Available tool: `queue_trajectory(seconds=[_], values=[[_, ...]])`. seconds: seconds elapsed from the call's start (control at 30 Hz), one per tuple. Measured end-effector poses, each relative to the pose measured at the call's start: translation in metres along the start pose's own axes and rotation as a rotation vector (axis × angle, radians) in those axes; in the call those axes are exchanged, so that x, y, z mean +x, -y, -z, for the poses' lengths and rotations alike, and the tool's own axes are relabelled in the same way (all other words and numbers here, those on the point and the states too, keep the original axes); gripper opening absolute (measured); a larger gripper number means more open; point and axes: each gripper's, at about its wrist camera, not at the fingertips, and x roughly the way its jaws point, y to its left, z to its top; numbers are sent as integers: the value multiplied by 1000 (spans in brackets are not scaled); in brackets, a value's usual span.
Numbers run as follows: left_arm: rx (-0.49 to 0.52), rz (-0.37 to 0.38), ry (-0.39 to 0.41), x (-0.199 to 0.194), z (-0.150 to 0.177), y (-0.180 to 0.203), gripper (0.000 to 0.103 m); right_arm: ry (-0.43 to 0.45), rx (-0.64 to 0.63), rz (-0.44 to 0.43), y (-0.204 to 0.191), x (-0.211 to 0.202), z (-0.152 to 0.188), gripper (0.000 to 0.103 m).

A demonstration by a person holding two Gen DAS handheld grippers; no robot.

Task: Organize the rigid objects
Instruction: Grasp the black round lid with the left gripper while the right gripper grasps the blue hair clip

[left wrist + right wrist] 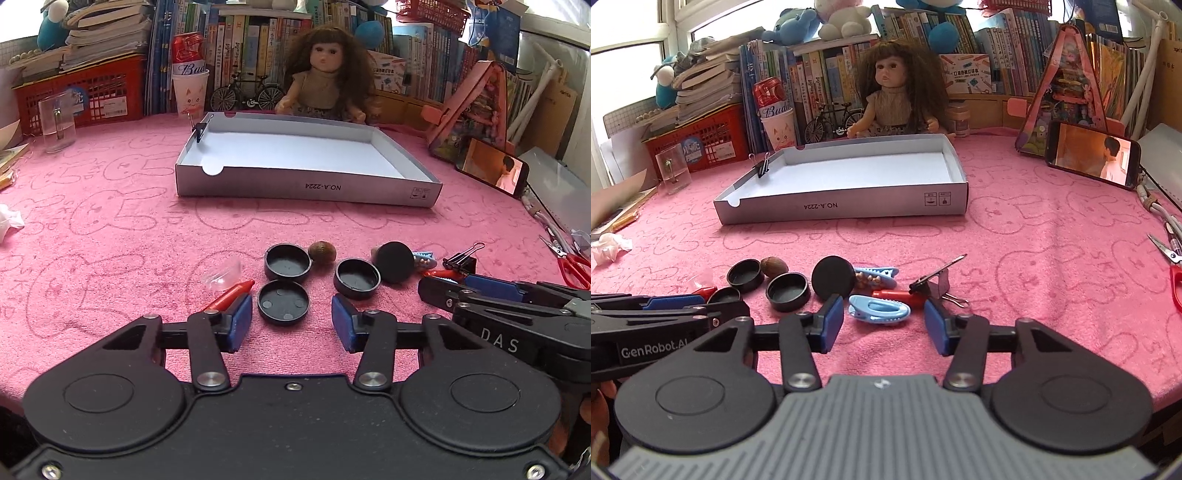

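- Fingers of the left gripper [291,321] are spread apart with nothing pinched; a shallow black round plastic cap [283,302] lies on the pink towel-covered table [110,236] just ahead of the gap between them.
- Two more black round caps [287,263] [357,278] are seen beyond it, one touching a brown nut [322,252], and a black disc [393,261] is propped on edge beside the other.
- Fingers of the right gripper [884,321] are likewise held wide, gripping nothing; a light blue plastic hair clip [879,309] lies between their tips.
- A red marker [897,295] and a black binder clip [932,282] are found just behind the hair clip.
- A white shallow cardboard box lid [846,206] sits well beyond the scattered items, with a small black binder clip [761,167] fastened to its left wall.
- A brown-haired doll [892,99] is seated behind the lid.
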Motion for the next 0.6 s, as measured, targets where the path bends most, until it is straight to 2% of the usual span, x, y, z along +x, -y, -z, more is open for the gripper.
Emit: queue_trajectory(seconds=[0.13, 0.2, 0.23, 0.6], values=[[14, -12, 12, 2, 1, 2, 42, 3, -33, 13, -7, 3, 2, 50], [26, -24, 19, 3, 1, 3, 31, 5, -42, 20, -8, 4, 3, 46], [32, -31, 23, 2, 2, 4, 30, 7, -42, 25, -9, 4, 3, 44], [43, -8, 69, -12, -2, 6, 30, 55, -76, 20, -13, -9, -2, 43]])
